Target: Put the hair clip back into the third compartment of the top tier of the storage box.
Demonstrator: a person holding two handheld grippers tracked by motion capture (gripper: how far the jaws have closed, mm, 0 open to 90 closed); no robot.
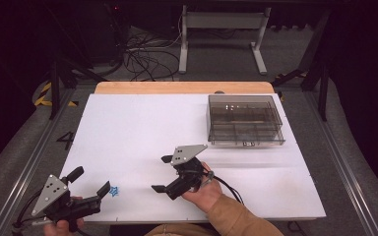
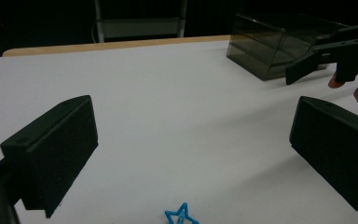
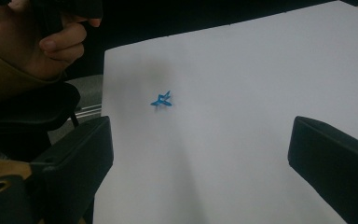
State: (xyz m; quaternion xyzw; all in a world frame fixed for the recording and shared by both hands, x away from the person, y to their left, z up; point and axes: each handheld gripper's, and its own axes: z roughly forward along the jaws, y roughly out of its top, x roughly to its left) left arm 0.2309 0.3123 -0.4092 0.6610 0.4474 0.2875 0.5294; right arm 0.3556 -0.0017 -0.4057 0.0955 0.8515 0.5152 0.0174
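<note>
A small blue star-shaped piece (image 1: 113, 191) lies on the white table (image 1: 142, 128) near its front left edge. My left gripper (image 1: 89, 181) is open at the lower left, with its right jaw tip just left of the star. In the left gripper view the star (image 2: 182, 217) sits low between the wide-open jaws of that gripper (image 2: 193, 154). My right gripper (image 1: 161, 173) is open at the table's front centre and points left toward the star, nothing between its jaws. In the right gripper view the star (image 3: 161, 100) lies ahead of this gripper (image 3: 200, 163).
A smoky transparent compartment box (image 1: 244, 120) stands at the back right of the table; it also appears as the box (image 2: 270, 46) in the left gripper view. A wooden strip (image 1: 182, 87) runs along the far edge. Cables and a metal frame lie on the floor beyond.
</note>
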